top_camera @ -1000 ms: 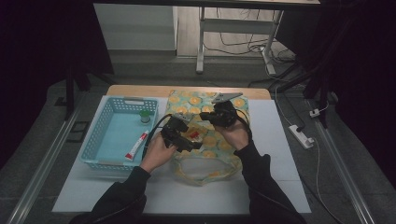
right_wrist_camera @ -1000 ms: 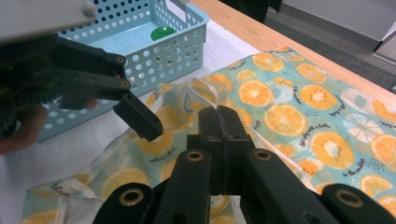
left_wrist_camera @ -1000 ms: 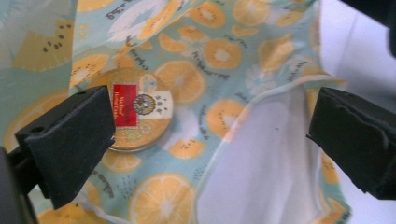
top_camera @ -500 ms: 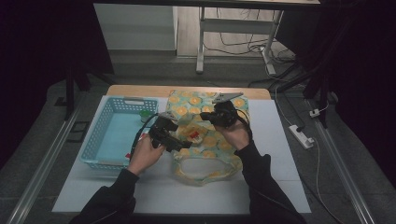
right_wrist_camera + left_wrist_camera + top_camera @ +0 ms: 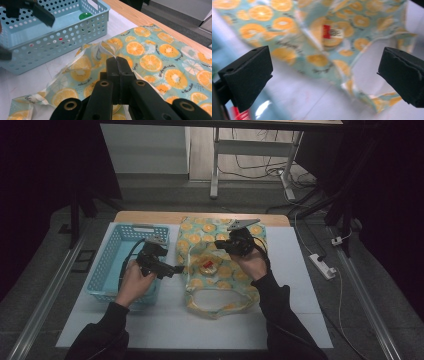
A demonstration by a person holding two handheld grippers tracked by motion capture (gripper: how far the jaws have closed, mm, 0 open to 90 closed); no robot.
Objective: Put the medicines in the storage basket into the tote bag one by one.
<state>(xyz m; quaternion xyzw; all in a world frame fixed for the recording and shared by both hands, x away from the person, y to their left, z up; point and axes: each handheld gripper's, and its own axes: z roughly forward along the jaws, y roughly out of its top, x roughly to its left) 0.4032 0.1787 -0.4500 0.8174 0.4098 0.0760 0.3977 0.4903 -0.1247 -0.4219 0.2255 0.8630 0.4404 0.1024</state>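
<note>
An orange-slice print bag lies flat on the white table, with a small red-and-white labelled item showing at its opening. My right gripper is shut on the bag's upper edge and lifts a fold of fabric; in the right gripper view the right gripper pinches the bag. My left gripper is open between basket and bag, holding nothing. In the left gripper view, the left gripper has its jaws wide apart in front of the bag and the labelled item.
A light blue perforated basket stands left of the bag; the left hand hovers over its right side. In the right gripper view the basket holds a green cap. A power strip lies at the table's right edge.
My left gripper has drawn back leftward from the bag's opening toward the basket. The right gripper has kept its hold on the bag edge.
</note>
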